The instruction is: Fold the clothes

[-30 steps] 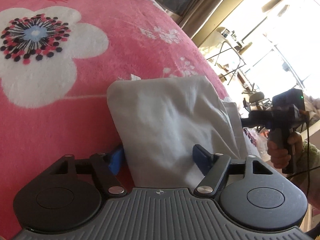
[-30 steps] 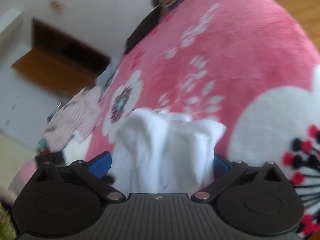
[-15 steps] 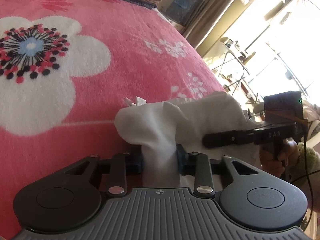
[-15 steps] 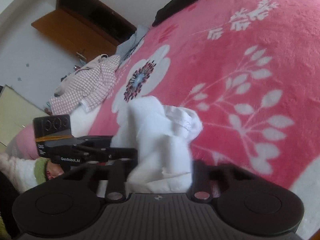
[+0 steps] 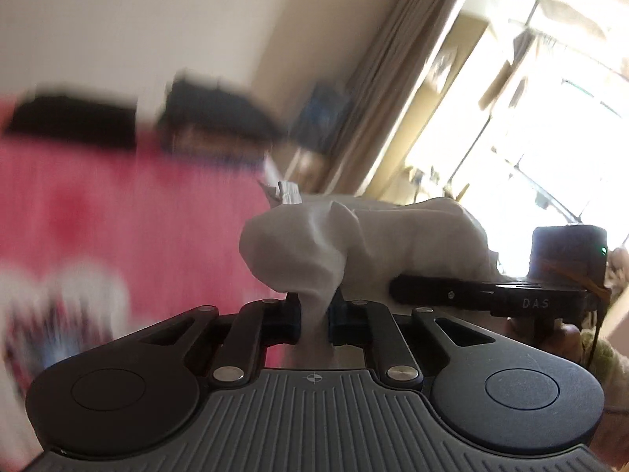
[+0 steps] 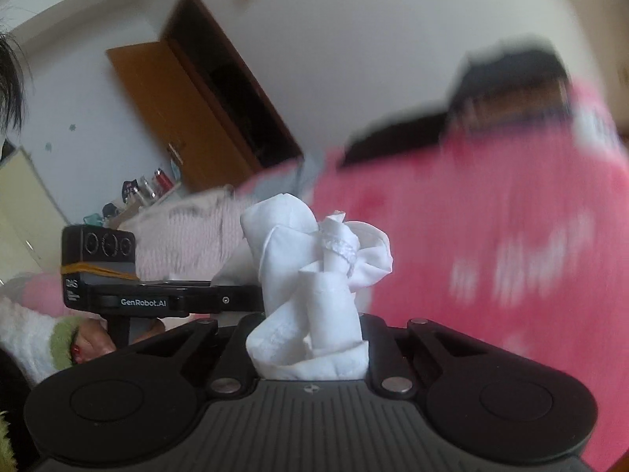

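Since the frame half a second back, both grippers have swung up with the cloth [image 5: 354,244]; the bedspread [image 5: 118,212] now streaks past in blur and the wall fills the upper view. I read the left gripper [image 5: 315,320] as pinching a narrow neck of the cloth, jaws pressed tight on it. On the right gripper [image 6: 310,348] the jaws clamp a thicker bunch of the same cloth [image 6: 314,275]. Between the two grippers the cloth is carried in the air, clear of the bedspread, bunched and creased rather than flat. No finished fold shows in it. My judgement: a fold or transfer is under way, and the cloth has yet to be laid down flat. Dark clothes [image 6: 507,90] lie at the far edge.
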